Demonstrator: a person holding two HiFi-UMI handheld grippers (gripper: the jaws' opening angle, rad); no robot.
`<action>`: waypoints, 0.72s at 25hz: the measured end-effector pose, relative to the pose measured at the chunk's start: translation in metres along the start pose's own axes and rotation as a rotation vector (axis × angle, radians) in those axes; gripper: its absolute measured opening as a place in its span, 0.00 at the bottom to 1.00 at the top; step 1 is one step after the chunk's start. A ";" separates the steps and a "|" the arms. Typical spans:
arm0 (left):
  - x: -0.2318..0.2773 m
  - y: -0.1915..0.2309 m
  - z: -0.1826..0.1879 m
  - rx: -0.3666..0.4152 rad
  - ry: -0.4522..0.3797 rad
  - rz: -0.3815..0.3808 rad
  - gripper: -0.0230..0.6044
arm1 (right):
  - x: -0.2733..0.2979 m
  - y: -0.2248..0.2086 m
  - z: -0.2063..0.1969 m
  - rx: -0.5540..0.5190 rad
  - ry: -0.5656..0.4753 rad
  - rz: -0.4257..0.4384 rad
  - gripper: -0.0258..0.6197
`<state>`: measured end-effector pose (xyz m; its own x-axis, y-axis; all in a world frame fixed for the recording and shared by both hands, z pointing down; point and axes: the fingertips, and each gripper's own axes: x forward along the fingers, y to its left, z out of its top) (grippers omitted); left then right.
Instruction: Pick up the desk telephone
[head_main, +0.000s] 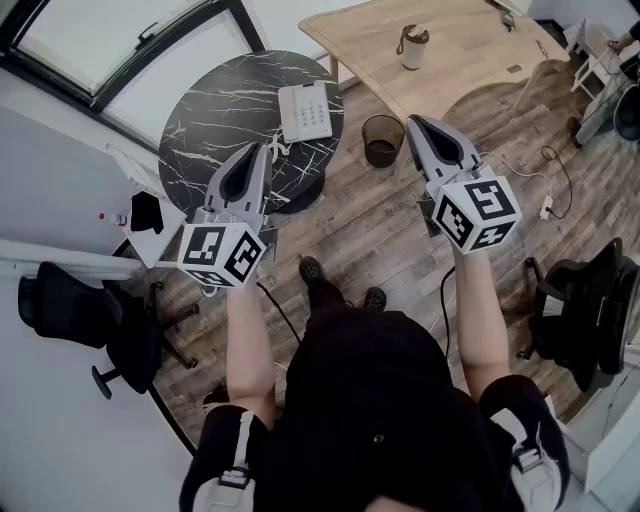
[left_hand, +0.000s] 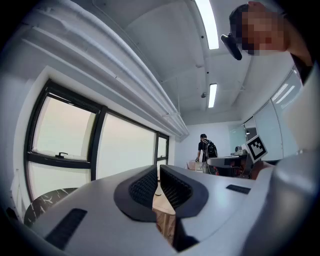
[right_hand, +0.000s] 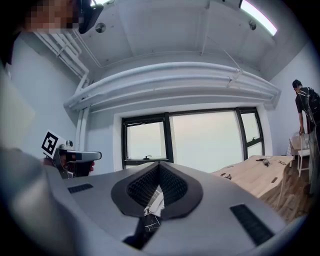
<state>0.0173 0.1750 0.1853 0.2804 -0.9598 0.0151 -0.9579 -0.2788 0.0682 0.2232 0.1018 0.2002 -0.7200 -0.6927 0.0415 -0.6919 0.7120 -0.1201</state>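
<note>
Left tongs (head_main: 262, 150) and right tongs (head_main: 412, 122) level, closed, apparently empty

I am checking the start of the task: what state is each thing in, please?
Left gripper: shut, empty.
Right gripper: shut, empty.
Telephone: flat on the round table, untouched.
Bin: upright on the floor.
Cup: upright on the wooden table.

White desk telephone (head_main: 306, 112); black round table (head_main: 200, 112) (white marble veining); pale wood desk (head_main: 460, 70); grey-brown plank floor (head_main: 385, 245).
</note>
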 end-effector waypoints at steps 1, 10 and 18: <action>0.000 0.000 0.000 0.000 0.001 -0.001 0.08 | 0.000 0.000 0.001 -0.001 0.000 0.000 0.09; -0.003 -0.005 -0.002 -0.015 0.008 -0.002 0.08 | -0.007 -0.006 -0.003 0.027 0.002 -0.049 0.09; -0.001 0.004 -0.012 -0.025 0.029 -0.001 0.09 | 0.003 -0.008 -0.016 0.050 0.030 -0.058 0.09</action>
<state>0.0142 0.1753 0.1979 0.2835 -0.9580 0.0441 -0.9559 -0.2786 0.0930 0.2256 0.0955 0.2175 -0.6805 -0.7285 0.0795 -0.7296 0.6635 -0.1655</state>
